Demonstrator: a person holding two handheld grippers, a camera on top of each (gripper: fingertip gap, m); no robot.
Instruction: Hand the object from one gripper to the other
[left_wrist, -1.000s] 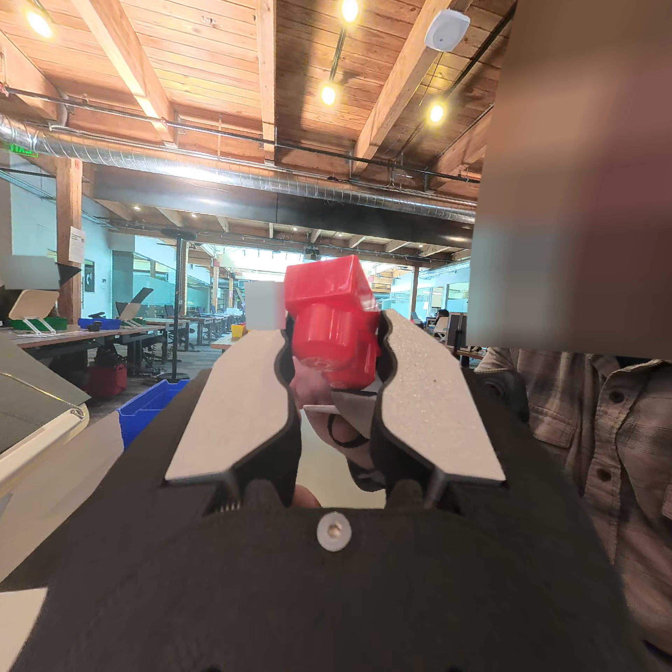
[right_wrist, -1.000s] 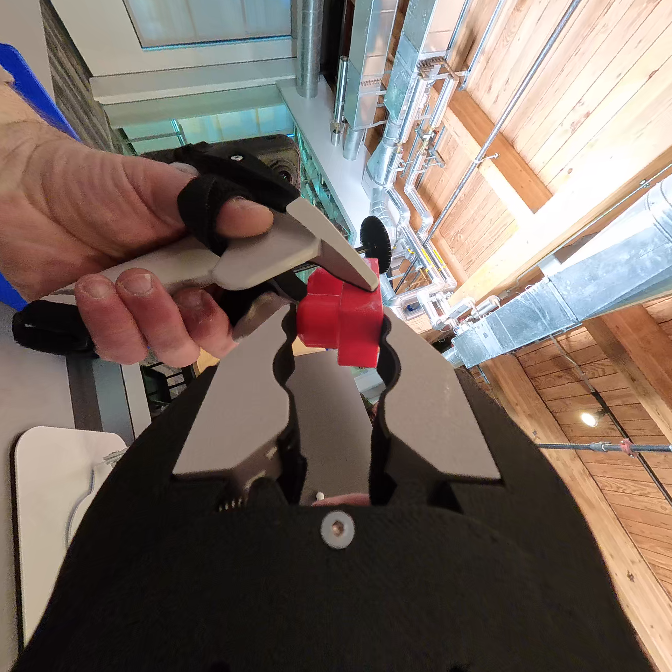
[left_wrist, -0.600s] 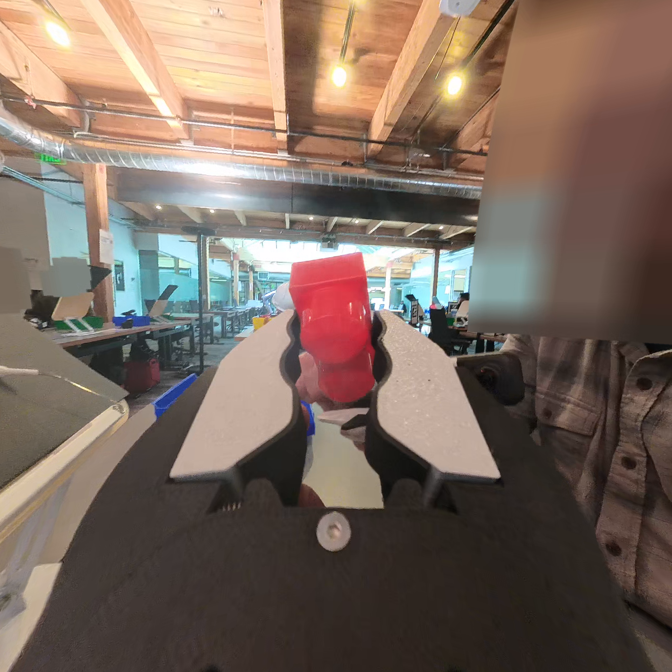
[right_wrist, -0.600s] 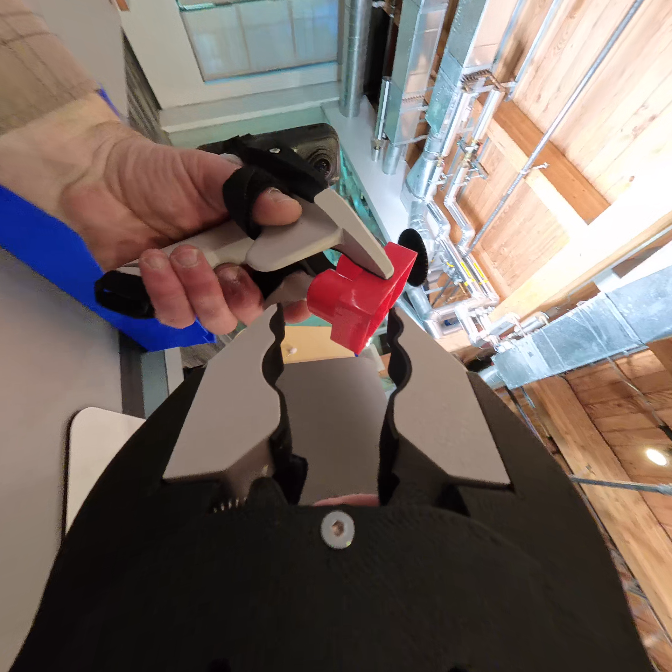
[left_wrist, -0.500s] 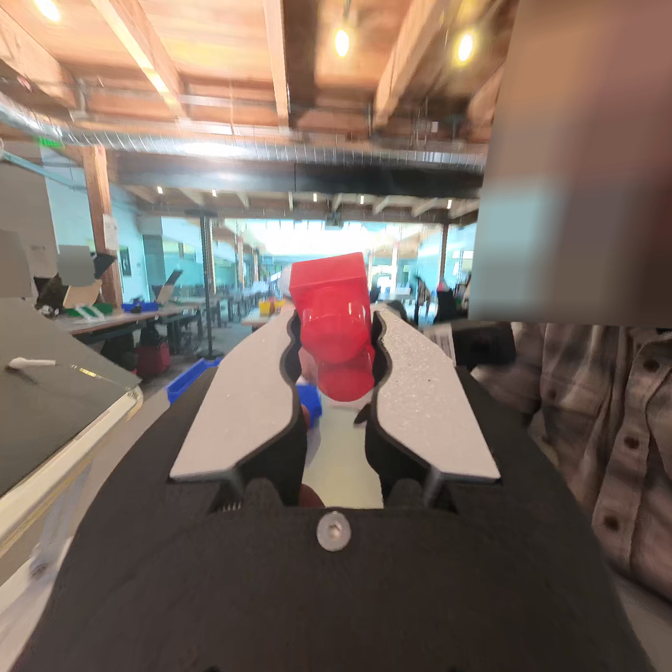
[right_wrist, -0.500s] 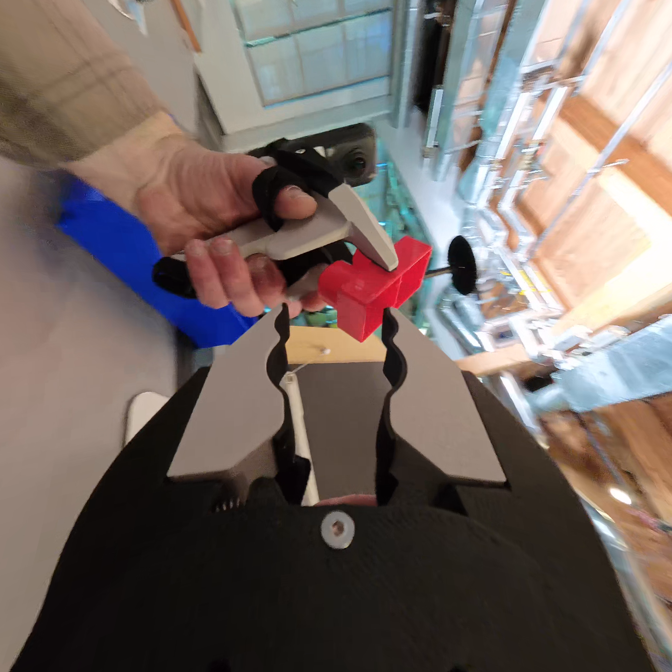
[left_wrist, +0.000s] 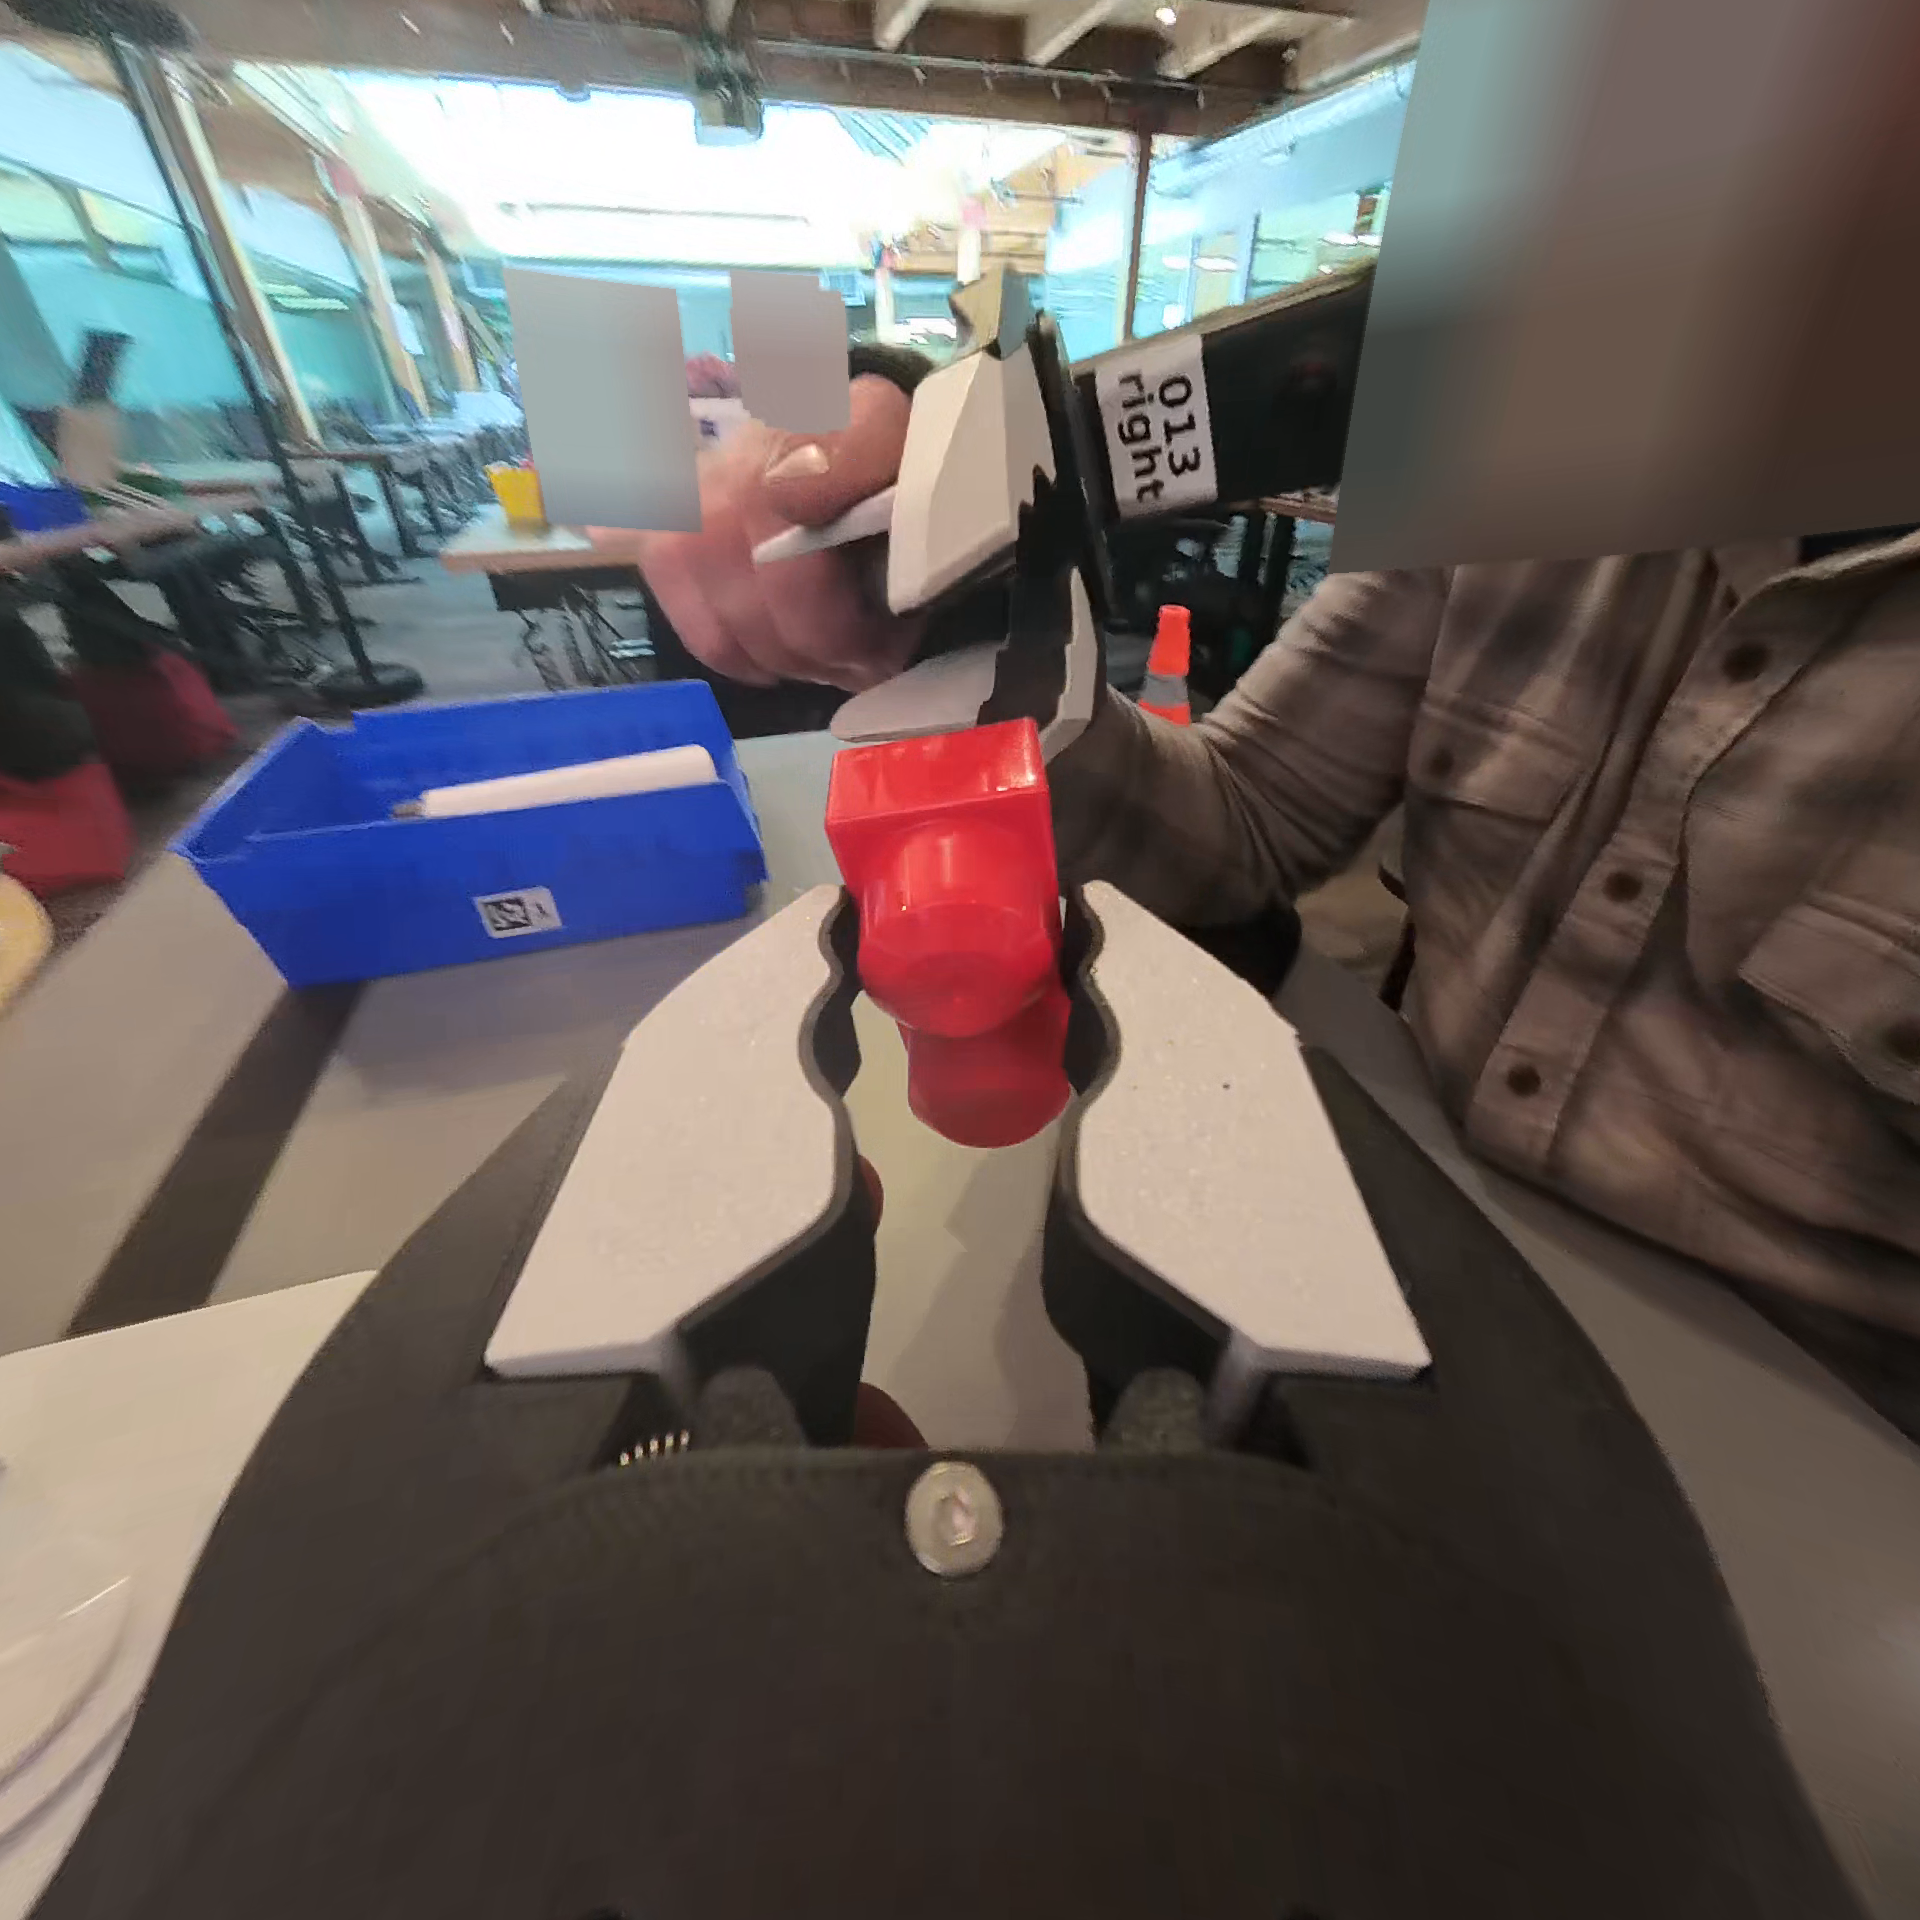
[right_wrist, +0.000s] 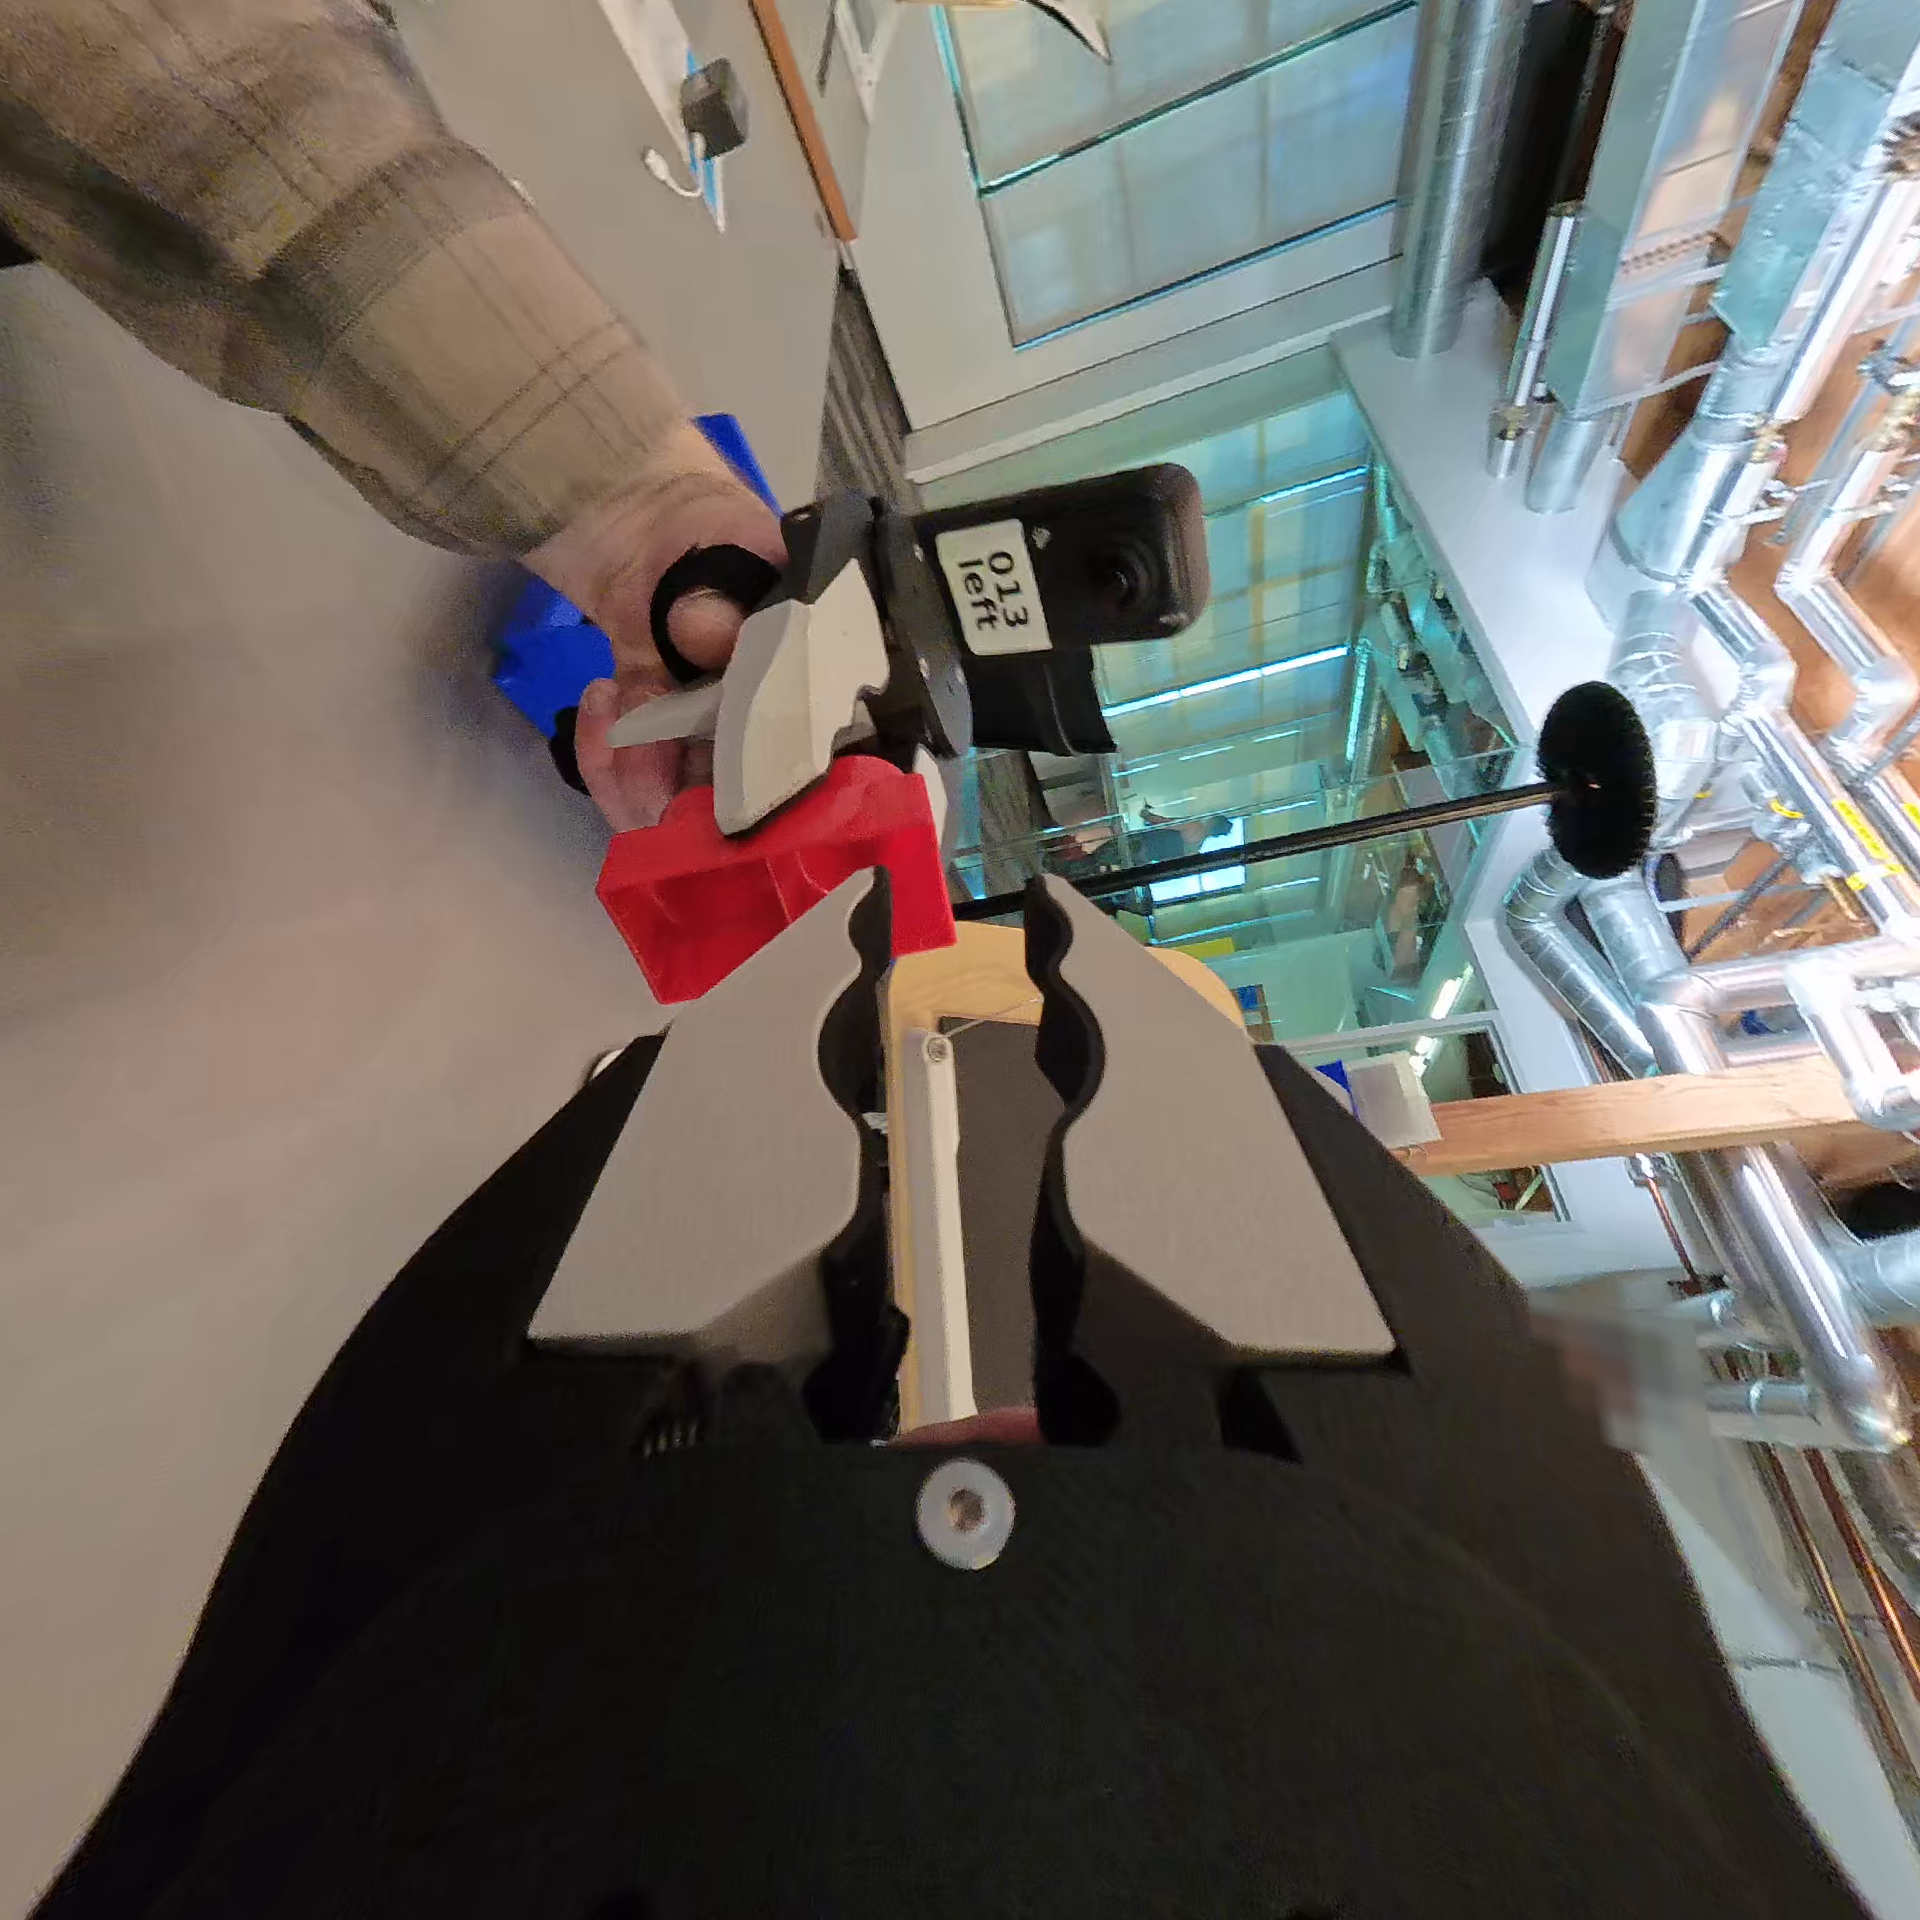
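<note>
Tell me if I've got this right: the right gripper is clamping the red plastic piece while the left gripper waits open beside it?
Not quite, the sides are swapped. The left gripper is shut on the red plastic piece, as the left wrist view shows. The right gripper waits open beside it, nothing between its fingers in the right wrist view.

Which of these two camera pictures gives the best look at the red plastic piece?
The left wrist view: the red plastic piece sits centred, unobstructed, clamped in the left gripper. The right wrist view shows its side, partly covered by a gripper finger.
</note>
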